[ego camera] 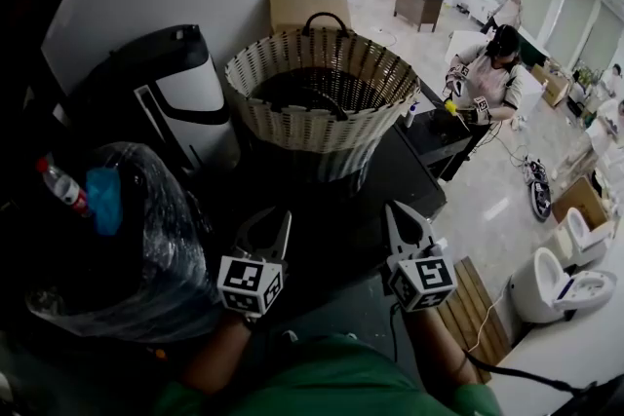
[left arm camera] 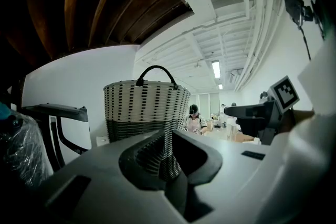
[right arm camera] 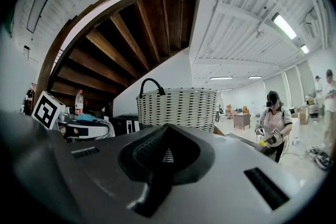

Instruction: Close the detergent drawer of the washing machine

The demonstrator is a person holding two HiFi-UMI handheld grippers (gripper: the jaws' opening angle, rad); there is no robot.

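On the person's side of the wicker basket (ego camera: 292,127), the left gripper (ego camera: 273,221) hangs empty with its jaws slightly parted. Right of it, the right gripper (ego camera: 395,214) is pinched closed on nothing. Both hover over the dark top (ego camera: 390,175) under the basket. The detergent drawer shows in no view; it is probably below the near edge, with neither hand clearly nearer.

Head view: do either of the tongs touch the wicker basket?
No, the left tongs and right tongs both hang short of the wicker basket.
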